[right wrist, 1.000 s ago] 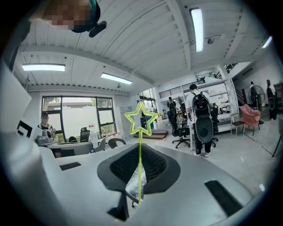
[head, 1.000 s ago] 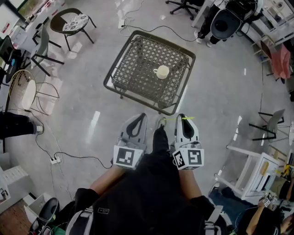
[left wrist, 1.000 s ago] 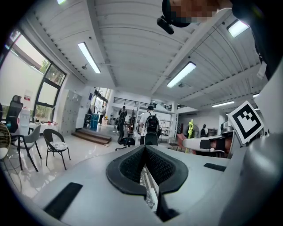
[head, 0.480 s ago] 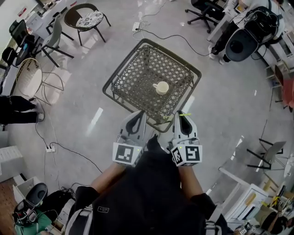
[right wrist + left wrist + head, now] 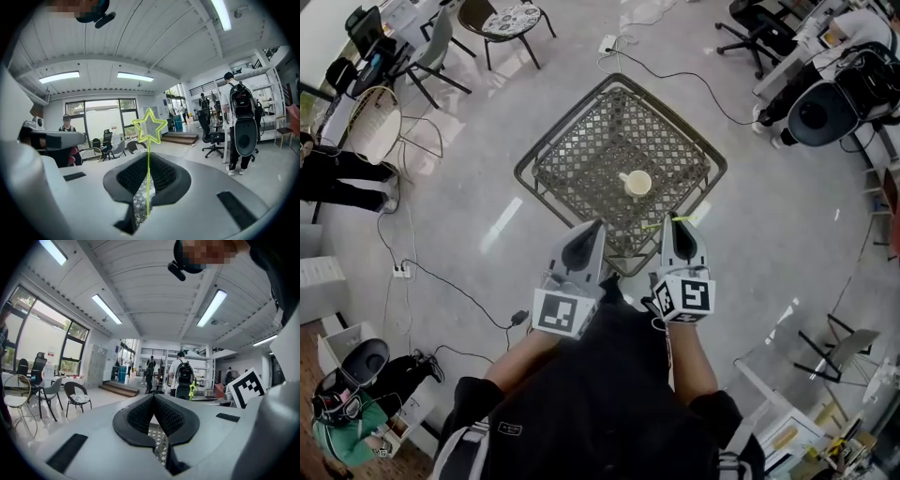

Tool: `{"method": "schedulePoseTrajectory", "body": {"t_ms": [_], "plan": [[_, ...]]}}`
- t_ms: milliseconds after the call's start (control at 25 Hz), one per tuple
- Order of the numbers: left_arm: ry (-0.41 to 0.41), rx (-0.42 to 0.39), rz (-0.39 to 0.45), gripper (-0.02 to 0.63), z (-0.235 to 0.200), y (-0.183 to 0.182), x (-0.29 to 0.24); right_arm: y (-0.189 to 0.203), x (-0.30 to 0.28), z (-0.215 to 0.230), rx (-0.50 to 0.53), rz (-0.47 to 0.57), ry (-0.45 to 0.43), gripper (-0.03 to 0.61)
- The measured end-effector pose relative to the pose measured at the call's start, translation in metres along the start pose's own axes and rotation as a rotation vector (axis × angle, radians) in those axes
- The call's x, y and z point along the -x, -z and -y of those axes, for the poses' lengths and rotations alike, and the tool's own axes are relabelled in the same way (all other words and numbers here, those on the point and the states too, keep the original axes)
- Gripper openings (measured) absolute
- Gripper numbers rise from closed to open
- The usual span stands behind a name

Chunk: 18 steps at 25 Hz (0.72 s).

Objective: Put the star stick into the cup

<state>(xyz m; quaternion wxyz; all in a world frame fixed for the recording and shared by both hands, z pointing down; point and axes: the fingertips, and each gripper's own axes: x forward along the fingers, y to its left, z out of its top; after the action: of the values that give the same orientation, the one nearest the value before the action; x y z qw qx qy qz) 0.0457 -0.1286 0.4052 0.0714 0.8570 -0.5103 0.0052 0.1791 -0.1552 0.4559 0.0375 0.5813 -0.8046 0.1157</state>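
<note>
A cream cup (image 5: 637,183) stands upright on the dark lattice table (image 5: 572,164), a little right of its middle. My right gripper (image 5: 680,226) is shut on the thin yellow-green star stick (image 5: 667,223), over the table's near corner and short of the cup. In the right gripper view the star stick (image 5: 149,126) rises from between the pads, star end up. My left gripper (image 5: 592,228) hovers beside the right one at the table's near edge. Its pads (image 5: 164,413) meet at the tip with nothing between them.
Chairs (image 5: 502,21) stand at the far left and office chairs (image 5: 750,23) at the far right. A cable with a power strip (image 5: 398,272) runs over the floor at the left. People (image 5: 342,178) are at the left edge and lower left. A white rack (image 5: 787,422) stands at lower right.
The table and cup have come nearer in the head view. Both grippers, which hung over bare floor, now reach the table's near edge. The right gripper still holds the star stick.
</note>
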Motion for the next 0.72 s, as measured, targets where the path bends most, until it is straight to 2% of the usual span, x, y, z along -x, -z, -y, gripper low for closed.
{"method": "schedulePoseTrajectory", "body": {"t_ms": [720], "plan": [[0.015,0.037,-0.045,0.015,-0.039,0.015,-0.086,0.052,-0.110,0.042,-0.008,-0.117,0.026,0.020]]}}
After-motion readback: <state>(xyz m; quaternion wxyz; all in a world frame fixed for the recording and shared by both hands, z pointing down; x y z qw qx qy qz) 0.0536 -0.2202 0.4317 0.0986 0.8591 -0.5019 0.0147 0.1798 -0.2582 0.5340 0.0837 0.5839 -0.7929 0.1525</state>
